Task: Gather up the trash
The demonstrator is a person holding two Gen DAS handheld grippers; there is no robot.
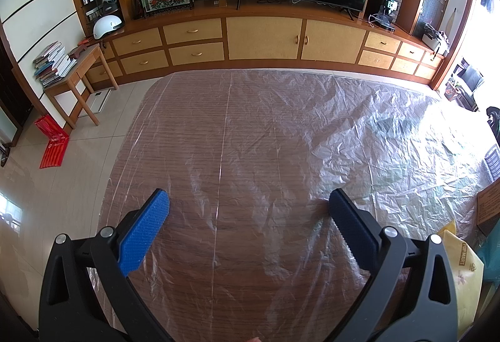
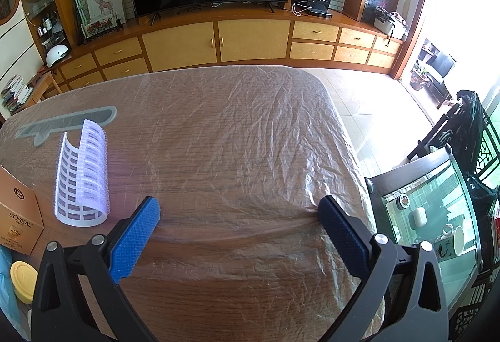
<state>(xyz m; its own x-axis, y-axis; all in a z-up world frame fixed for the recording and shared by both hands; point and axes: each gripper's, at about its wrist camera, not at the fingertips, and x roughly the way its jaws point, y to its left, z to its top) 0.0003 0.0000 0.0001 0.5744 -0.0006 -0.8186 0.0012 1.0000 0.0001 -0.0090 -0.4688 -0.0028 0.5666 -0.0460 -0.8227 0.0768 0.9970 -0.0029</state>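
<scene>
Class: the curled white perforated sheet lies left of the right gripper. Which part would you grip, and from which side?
Probably the raised purple-tinted flap of the curled white sheet, approached from the right by the open right gripper. That edge curls up clear of the plastic-covered table, leaving room for a finger underneath.

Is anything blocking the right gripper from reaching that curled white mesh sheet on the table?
Nothing visible does. The curled white mesh sheet lies ahead-left of the open right gripper, with only the plastic-covered wooden table between them. The orange L'Oreal box sits further left, beyond the sheet.
</scene>
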